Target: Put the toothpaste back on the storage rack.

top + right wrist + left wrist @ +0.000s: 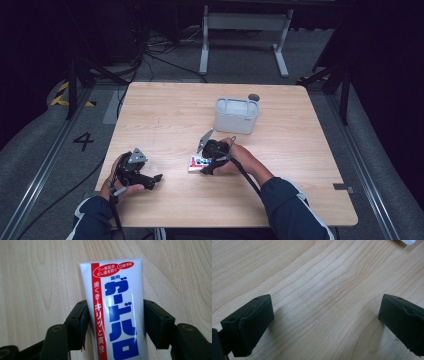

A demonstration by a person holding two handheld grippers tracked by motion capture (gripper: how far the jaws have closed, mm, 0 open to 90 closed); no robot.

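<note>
Right tool (113,322) clamps a toothpaste tube (117,310) (slick plastic, it could slip); left tool (324,325) rests spread apart on the worktop (317,277).

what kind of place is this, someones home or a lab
Most likely a lab or recording studio, not a home: a bare wooden table under dark surrounds, loose cables on grey floor, hazard tape, and a painted floor number.
</note>
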